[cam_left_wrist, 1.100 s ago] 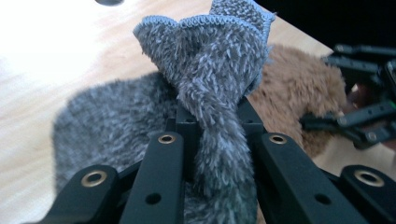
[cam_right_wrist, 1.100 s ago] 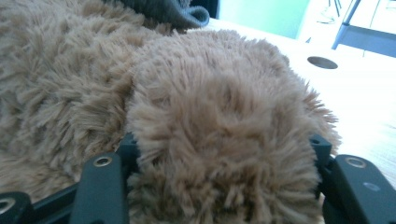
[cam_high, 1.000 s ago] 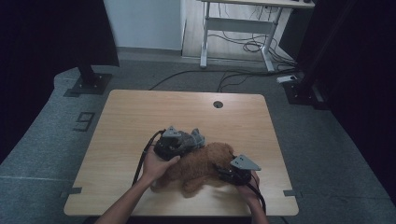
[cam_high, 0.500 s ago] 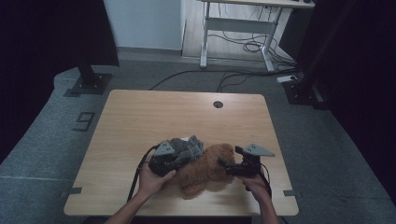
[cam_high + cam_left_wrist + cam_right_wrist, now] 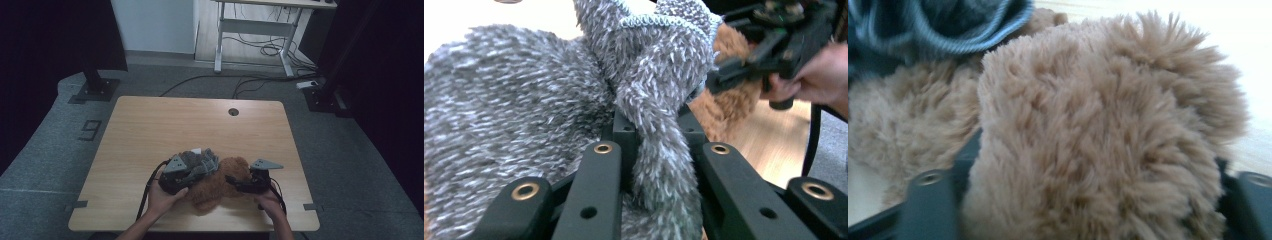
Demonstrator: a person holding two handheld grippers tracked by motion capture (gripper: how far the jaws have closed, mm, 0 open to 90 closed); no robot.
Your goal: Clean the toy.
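Both my grippers slid nearer me; left gripper (image 5: pixel 187 172) pinches the grey fuzzy cloth (image 5: pixel 524 125), right gripper (image 5: pixel 240 185) pinches the brown fuzzy cloth (image 5: pixel 1098 140).

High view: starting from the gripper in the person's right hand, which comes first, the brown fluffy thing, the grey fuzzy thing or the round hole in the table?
1. Brown plush: against the right gripper, on its left.
2. Grey fuzzy cloth: beyond the plush, by the left gripper.
3. Table hole: far back, near the table's far edge.

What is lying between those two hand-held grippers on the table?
In the high view, a fuzzy brown plush toy fills the stretch between the left hand-held gripper and the right hand-held gripper, with a grey knitted garment bunched at its left end.
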